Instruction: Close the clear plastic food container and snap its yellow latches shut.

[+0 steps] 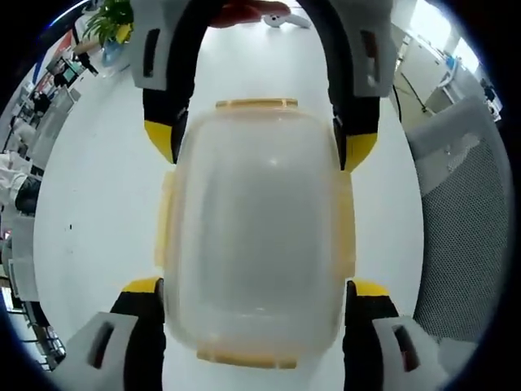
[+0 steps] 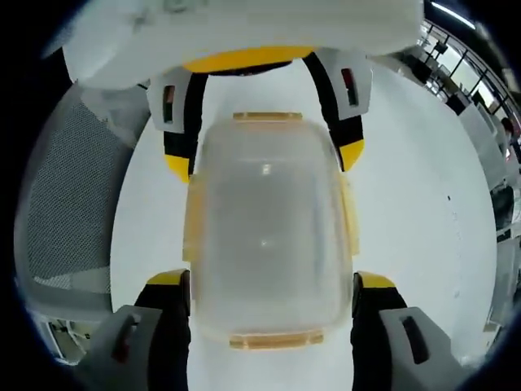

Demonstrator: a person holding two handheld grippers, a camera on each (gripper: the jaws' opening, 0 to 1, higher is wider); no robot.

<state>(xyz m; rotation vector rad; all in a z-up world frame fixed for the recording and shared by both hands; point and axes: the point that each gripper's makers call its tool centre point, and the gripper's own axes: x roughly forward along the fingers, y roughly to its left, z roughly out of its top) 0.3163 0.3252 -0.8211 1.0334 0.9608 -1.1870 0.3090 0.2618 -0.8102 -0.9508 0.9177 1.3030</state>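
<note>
White table (image 1: 98, 212); grey mesh chair (image 1: 464, 236) beside it; potted plant (image 1: 110, 20) at far edge.

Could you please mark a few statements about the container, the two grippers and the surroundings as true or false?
1. The clear container sits on a white table. True.
2. The left gripper and the right gripper face each other across it. True.
3. The latches are blue. False: they are yellow.
4. A red bowl sits inside the container. False: nothing shows through its cloudy lid.
5. A mesh-backed chair stands beside the table. True.
</note>
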